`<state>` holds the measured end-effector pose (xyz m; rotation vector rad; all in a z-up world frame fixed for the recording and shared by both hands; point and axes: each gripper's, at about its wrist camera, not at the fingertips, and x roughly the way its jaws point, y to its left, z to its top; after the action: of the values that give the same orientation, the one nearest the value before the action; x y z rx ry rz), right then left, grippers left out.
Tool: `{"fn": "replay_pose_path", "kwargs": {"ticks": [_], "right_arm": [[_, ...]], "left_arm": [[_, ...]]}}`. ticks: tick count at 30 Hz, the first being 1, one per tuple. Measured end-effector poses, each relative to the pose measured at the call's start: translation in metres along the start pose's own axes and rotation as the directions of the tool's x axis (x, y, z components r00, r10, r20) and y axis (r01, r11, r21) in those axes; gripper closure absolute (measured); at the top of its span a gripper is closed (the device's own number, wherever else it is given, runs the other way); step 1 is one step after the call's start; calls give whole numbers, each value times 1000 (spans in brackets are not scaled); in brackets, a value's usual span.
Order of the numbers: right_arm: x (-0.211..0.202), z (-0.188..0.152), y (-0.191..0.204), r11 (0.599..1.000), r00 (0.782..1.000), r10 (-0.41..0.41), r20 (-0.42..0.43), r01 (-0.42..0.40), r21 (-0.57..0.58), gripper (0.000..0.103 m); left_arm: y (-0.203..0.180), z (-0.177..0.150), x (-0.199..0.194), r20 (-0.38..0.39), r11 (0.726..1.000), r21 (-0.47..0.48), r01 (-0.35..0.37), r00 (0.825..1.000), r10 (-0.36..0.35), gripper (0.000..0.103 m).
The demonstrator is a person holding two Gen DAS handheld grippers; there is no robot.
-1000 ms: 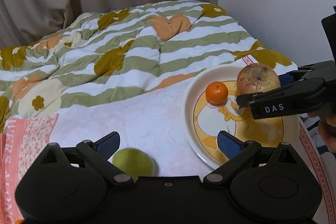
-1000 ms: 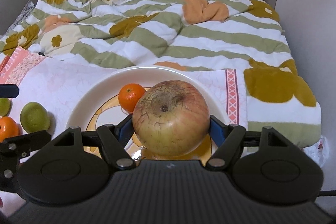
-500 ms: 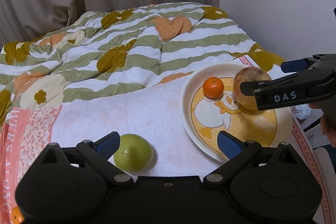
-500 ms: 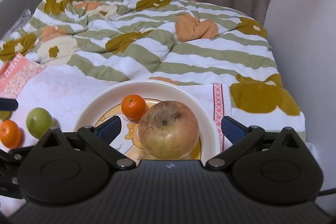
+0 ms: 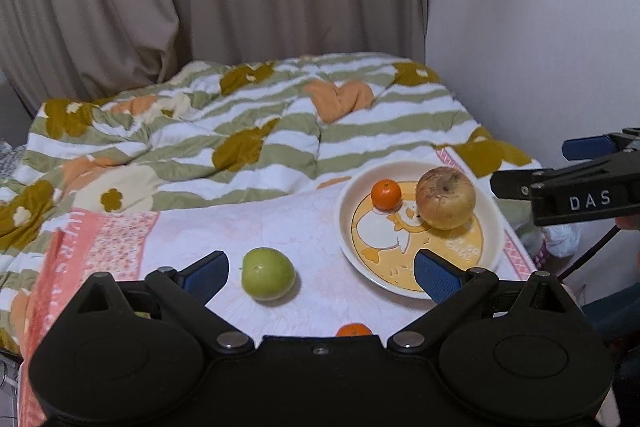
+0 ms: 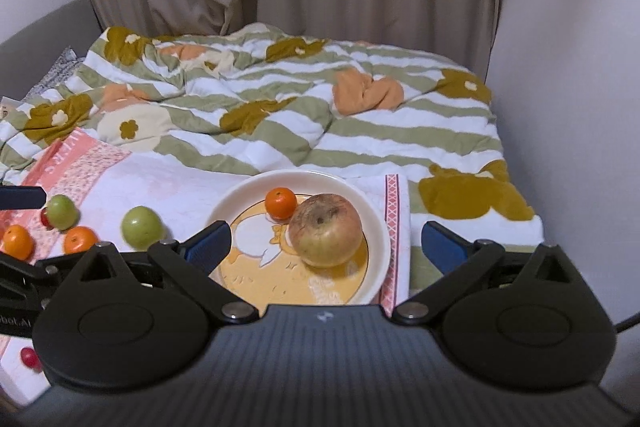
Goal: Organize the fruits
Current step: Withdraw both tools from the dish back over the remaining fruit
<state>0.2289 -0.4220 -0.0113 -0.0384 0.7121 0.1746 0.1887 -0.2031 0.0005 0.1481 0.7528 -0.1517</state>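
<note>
A cream plate (image 6: 236,193) with a yellow duck picture lies on a pink and white cloth (image 5: 224,227) on the bed. On it rest a big reddish-yellow apple (image 6: 325,230) and a small tangerine (image 6: 281,203), touching each other. My right gripper (image 6: 326,241) is open, raised and pulled back from the plate, with the apple lying free ahead of its jaws. The left wrist view shows the same plate (image 5: 345,223), apple (image 5: 445,198) and tangerine (image 5: 386,194). My left gripper (image 5: 322,267) is open and holds nothing, above a green apple (image 5: 268,273) on the cloth.
Left of the plate lie the green apple (image 6: 141,227), a second green fruit (image 6: 62,211), two tangerines (image 6: 80,239) (image 6: 17,242) and a small red fruit (image 6: 30,357). A rumpled striped quilt (image 6: 320,131) covers the bed behind. A wall (image 6: 568,107) stands close on the right.
The right gripper opened, left the big apple on the plate, and drew back and up. The left gripper also rose and pulled back, bringing the green apple fully into view.
</note>
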Motion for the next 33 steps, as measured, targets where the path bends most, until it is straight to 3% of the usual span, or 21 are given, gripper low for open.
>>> {"fn": "replay_pose_path", "kwargs": {"ticks": [8,17,27,33], "right_arm": [[-66,-16,22,999,998,23,55,-21,-38,0],[-104,-31,60,997,995,75,69,-72,-41,0],[-100,-51,125,998,998,65,19,-65,7,0],[-79,-65,162,997,999,22,-29,-20,68,0]], "left_arm": [[7,-26,-69,71,998,-40,-54,996,57,2],[44,-63,-117,81,987,-87,-136,986,143,2],[117,-97,-131,102,977,-127,-173,977,186,2],[167,-113,-122,96,984,-131,-117,987,130,2]]}}
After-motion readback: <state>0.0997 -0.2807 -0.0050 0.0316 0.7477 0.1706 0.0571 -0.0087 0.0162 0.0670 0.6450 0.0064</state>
